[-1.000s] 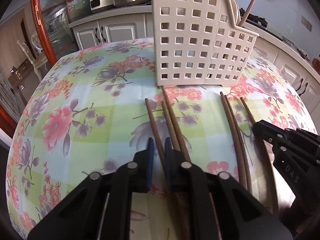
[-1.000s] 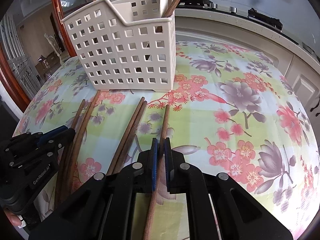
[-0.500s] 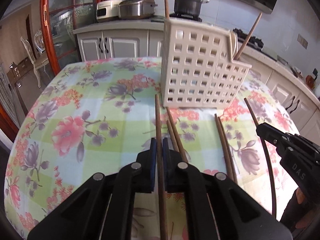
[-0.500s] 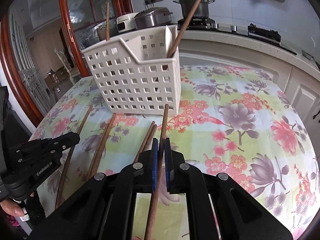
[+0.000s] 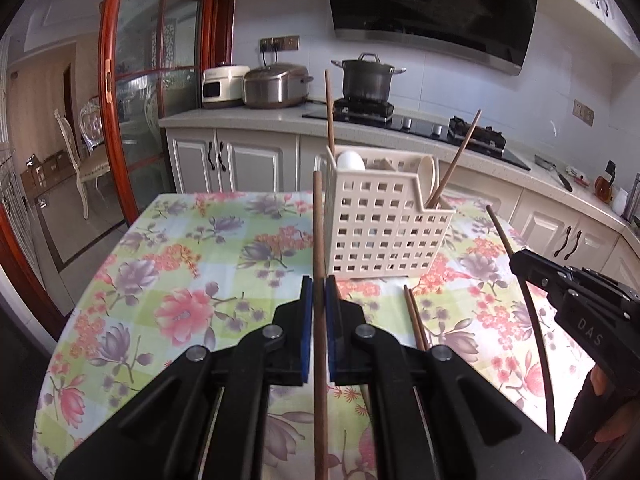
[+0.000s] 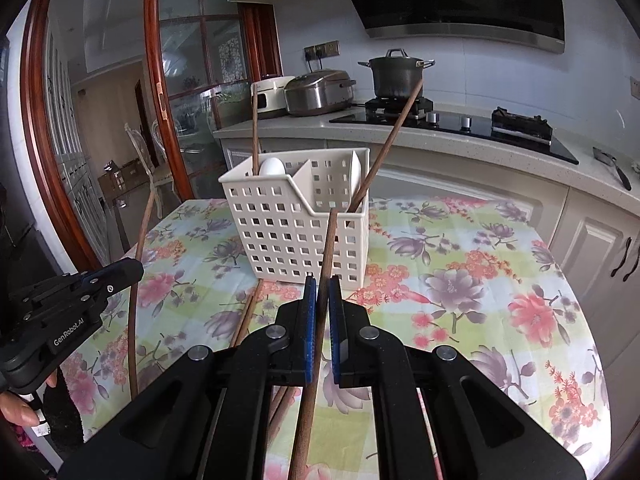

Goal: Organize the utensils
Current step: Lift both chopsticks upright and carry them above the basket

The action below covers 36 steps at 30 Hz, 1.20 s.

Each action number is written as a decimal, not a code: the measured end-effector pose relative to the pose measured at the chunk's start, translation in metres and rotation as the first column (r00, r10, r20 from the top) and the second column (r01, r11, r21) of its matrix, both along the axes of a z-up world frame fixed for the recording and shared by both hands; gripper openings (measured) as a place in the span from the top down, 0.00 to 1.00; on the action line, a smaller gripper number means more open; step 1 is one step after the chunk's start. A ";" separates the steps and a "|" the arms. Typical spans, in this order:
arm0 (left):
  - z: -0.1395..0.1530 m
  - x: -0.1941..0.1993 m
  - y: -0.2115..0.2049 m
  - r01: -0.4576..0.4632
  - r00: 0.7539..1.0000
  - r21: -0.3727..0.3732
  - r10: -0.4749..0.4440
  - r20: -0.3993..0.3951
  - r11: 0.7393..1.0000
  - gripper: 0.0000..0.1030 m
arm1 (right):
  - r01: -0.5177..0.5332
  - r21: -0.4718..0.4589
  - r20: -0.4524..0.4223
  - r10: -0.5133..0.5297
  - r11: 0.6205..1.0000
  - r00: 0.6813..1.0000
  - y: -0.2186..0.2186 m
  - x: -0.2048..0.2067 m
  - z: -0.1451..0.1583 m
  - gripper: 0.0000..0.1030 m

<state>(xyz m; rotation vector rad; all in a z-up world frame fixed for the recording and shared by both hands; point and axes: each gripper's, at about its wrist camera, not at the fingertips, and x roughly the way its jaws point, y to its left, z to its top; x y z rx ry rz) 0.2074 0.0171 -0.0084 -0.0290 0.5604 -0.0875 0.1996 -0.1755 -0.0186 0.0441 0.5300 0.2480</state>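
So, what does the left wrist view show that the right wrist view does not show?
Only the left wrist view: the left gripper shut on a chopstick, seen along its length. Only the right wrist view: the right gripper shut on another chopstick, and the basket's inner divider. Both share the white basket, two chopsticks standing inside it, and the floral tablecloth.

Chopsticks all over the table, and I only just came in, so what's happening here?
A person is tidying chopsticks into the white slotted basket on the flowered tablecloth. Each hand-held tool is shut on one chopstick: the left tool grips one, the right tool another, both pointing toward the basket. Two chopsticks already stand in the basket, and a few lie on the cloth.
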 end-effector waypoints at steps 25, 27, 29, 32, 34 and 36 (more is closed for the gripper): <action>0.015 -0.021 0.003 0.010 0.998 0.009 -0.011 0.059 1.000 0.94 | -0.034 0.040 -0.035 0.035 0.999 0.999 0.000 0.001 -0.019 0.94; 0.016 -0.023 0.002 0.014 0.998 0.013 -0.015 0.061 1.000 0.94 | -0.025 0.036 -0.032 0.027 0.999 0.999 -0.001 0.001 -0.019 0.94; 0.016 -0.023 0.001 0.014 0.998 0.017 -0.015 0.063 1.000 0.94 | -0.030 0.040 -0.035 0.031 0.999 0.999 -0.002 0.001 -0.018 0.94; 0.016 -0.023 0.001 0.016 0.998 0.016 -0.017 0.062 1.000 0.94 | -0.031 0.039 -0.034 0.032 0.999 0.999 -0.002 0.000 -0.017 0.94; 0.016 -0.024 0.001 0.017 0.998 0.019 -0.018 0.063 1.000 0.94 | -0.028 0.041 -0.035 0.029 0.999 0.999 -0.003 -0.001 -0.017 0.94; 0.015 -0.024 0.000 0.018 0.998 0.020 -0.019 0.063 1.000 0.94 | -0.032 0.038 -0.039 0.034 0.999 0.999 -0.002 -0.001 -0.018 0.94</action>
